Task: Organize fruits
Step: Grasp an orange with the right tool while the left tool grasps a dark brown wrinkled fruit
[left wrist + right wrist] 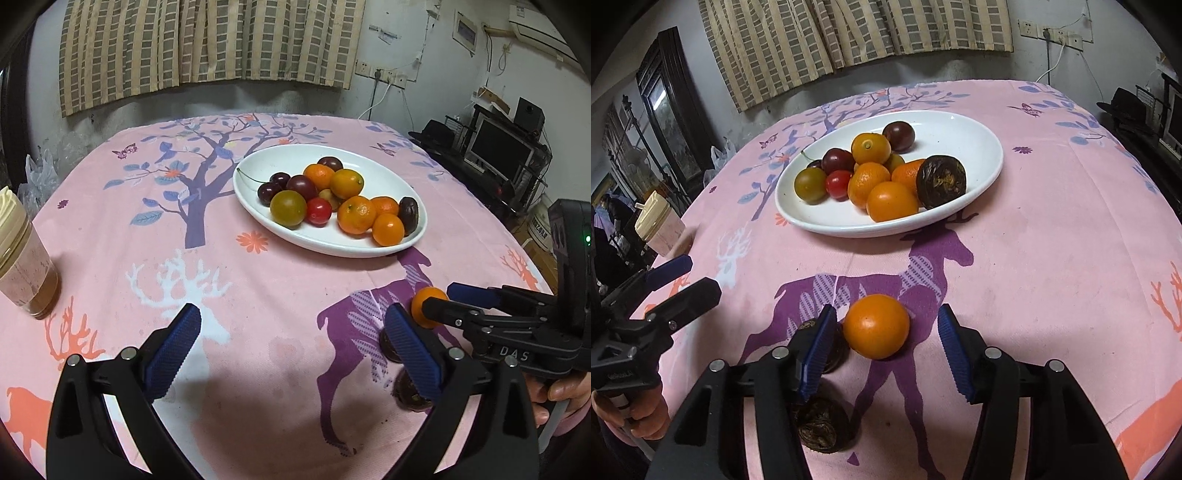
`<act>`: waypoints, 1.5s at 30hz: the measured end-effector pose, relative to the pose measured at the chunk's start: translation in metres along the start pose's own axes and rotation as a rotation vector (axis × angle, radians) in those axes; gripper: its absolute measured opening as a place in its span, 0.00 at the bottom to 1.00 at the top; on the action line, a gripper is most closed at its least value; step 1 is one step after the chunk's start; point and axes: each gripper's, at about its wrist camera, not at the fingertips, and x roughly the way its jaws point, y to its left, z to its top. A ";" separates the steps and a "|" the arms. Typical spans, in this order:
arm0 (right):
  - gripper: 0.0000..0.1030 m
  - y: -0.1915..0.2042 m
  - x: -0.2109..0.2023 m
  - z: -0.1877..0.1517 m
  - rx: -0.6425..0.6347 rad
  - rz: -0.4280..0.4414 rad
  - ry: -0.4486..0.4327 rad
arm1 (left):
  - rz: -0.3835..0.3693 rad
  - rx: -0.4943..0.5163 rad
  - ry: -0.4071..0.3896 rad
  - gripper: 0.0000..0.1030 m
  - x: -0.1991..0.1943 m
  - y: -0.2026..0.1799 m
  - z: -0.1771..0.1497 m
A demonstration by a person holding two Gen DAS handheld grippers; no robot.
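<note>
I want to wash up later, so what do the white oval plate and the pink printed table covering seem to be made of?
White oval plate: likely glazed ceramic; its smooth rim shows soft glossy reflections, though melamine is possible. Pink printed table covering: woven fabric, matte, with creases and faint stains.

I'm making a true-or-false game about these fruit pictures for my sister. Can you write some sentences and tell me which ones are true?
1. The white plate is empty. False: it holds a pile of fruit, including a red tomato.
2. An orange lies on the tablecloth between the right gripper's open jaws. True.
3. The left gripper is squeezing a fruit. False: its jaws are open with nothing between them.
4. Two dark wrinkled fruits lie on the cloth near the orange. True.
5. The cup with the cream lid stands on the plate. False: it stands on the cloth, away from the plate.
</note>
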 end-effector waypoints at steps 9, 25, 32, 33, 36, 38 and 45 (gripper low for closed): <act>0.52 0.002 0.004 -0.002 -0.019 -0.001 0.019 | -0.006 -0.009 -0.007 0.95 -0.002 0.002 0.000; 0.47 -0.002 0.011 -0.002 0.020 0.070 0.041 | -0.004 -0.011 -0.006 0.95 -0.004 0.002 0.002; 0.38 -0.007 0.006 0.001 0.055 0.102 0.014 | -0.010 -0.008 -0.006 0.95 -0.004 0.002 0.001; 0.38 -0.010 0.003 0.002 0.070 0.105 0.000 | -0.019 -0.005 -0.003 0.95 -0.004 0.001 0.000; 0.38 -0.025 -0.006 0.005 0.133 0.099 -0.036 | -0.131 0.056 0.017 0.95 -0.005 -0.008 -0.003; 0.38 -0.033 -0.006 0.006 0.164 0.092 -0.035 | -0.288 0.164 0.066 0.95 -0.008 -0.024 -0.009; 0.38 -0.034 -0.004 0.006 0.161 0.094 -0.020 | -0.432 0.386 0.132 0.70 -0.008 -0.059 -0.034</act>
